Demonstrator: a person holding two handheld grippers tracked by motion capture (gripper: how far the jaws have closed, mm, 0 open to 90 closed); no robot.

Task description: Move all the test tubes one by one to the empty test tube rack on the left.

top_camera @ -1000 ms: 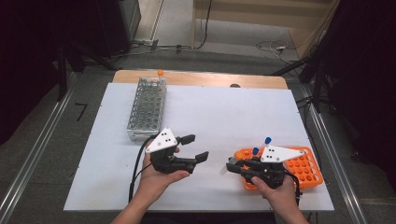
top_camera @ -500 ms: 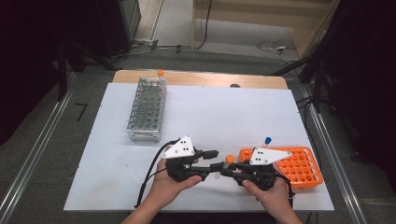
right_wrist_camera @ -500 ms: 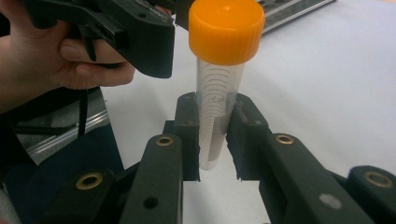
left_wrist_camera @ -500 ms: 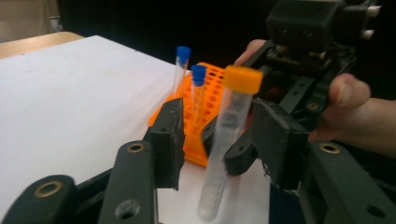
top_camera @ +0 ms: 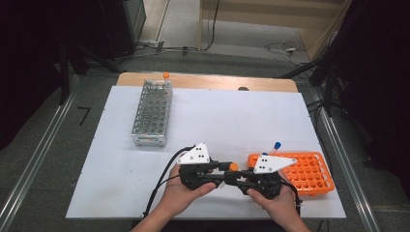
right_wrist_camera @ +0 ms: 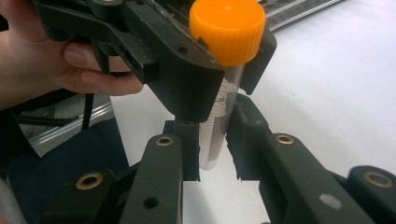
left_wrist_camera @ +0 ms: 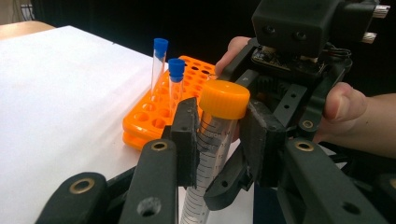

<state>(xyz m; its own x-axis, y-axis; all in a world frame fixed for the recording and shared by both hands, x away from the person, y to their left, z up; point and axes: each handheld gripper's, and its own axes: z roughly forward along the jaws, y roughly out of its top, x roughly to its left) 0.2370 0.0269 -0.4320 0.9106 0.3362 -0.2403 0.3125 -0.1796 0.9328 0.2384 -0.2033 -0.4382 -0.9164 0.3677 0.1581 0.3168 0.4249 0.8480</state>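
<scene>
At about nine o'clock on the white surface (top_camera: 232, 121) a metal tube rack (top_camera: 153, 114) is standing with one orange-capped tube at its far end, well apart from the work. Near six o'clock the left tongs (top_camera: 223, 173) are closing on an orange-capped graduated tube (left_wrist_camera: 215, 140) just under its cap, while the right tongs (top_camera: 231, 180), meeting them head-on, are pinching the same tube lower down, so a hand-over is in progress and the next move, I judge, calls for one pair to let go. At about four o'clock the orange rack (top_camera: 309, 169) is holding two blue-capped tubes (left_wrist_camera: 167, 79), standing close beside the transfer and liable to be knocked.
</scene>
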